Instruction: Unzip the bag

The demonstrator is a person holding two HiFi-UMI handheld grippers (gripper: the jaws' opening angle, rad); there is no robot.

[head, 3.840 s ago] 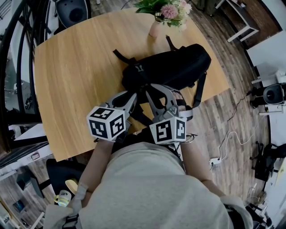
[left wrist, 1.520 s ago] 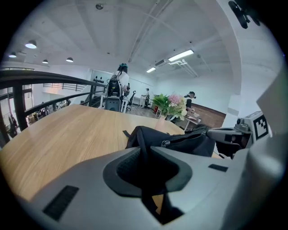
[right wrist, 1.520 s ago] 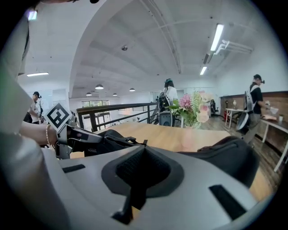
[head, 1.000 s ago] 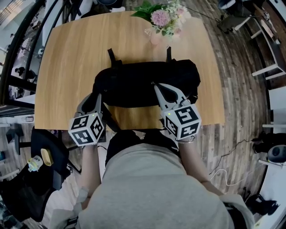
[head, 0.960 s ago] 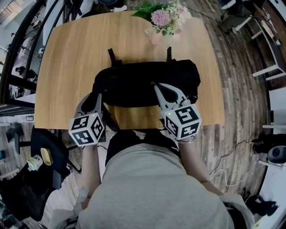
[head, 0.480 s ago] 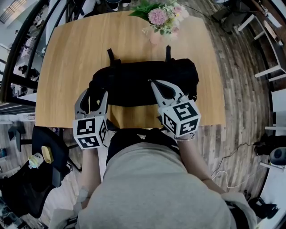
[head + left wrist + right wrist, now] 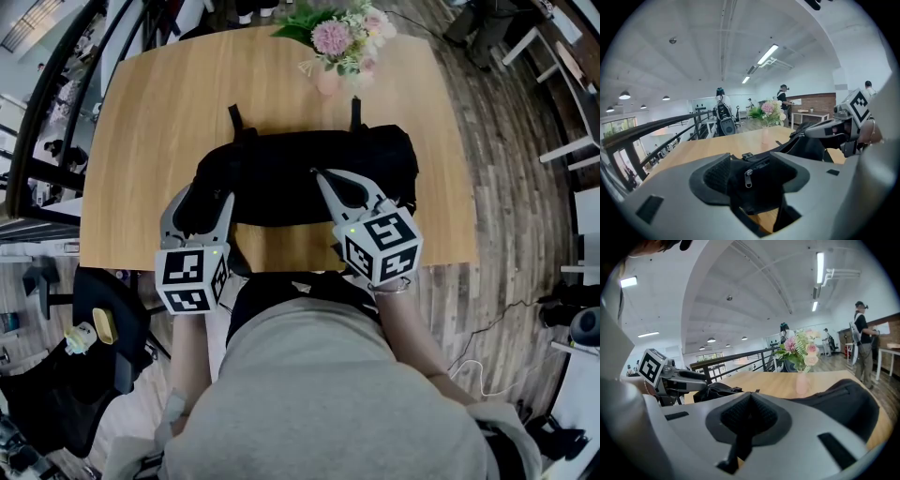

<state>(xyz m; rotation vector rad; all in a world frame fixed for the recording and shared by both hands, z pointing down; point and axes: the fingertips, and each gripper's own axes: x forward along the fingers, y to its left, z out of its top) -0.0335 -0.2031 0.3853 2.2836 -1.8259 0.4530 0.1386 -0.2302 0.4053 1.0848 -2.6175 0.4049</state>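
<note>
Since a second ago the left gripper [image 7: 200,202] has spread its jaws and come forward round the near left end of the bag [image 7: 272,173]. Nearly four seconds ago that bag lay slanted; it now lies straight across the table [image 7: 141,141].

That wooden table runs well beyond both sets of fingers, and a bare strip of it shows just behind and between them at the near edge. The black bag lies lengthwise from the left fingers past the right ones, with its right end out beyond the right gripper [image 7: 317,174]. Two straps [image 7: 234,117] stick out from its far side.

On the left gripper the fingers stand wide apart, and the bag's end fills the gap between them. Whether the ribbed pads [image 7: 717,174] actually press the fabric I cannot tell. The right gripper's fingers are pressed together, with their tips at the bag's top near its middle.

A vase of flowers [image 7: 330,77] stands on the table far beyond the right fingertips, apart from the bag.

A small zipper pull [image 7: 748,178] hangs on the bag's end, between the left fingers.
</note>
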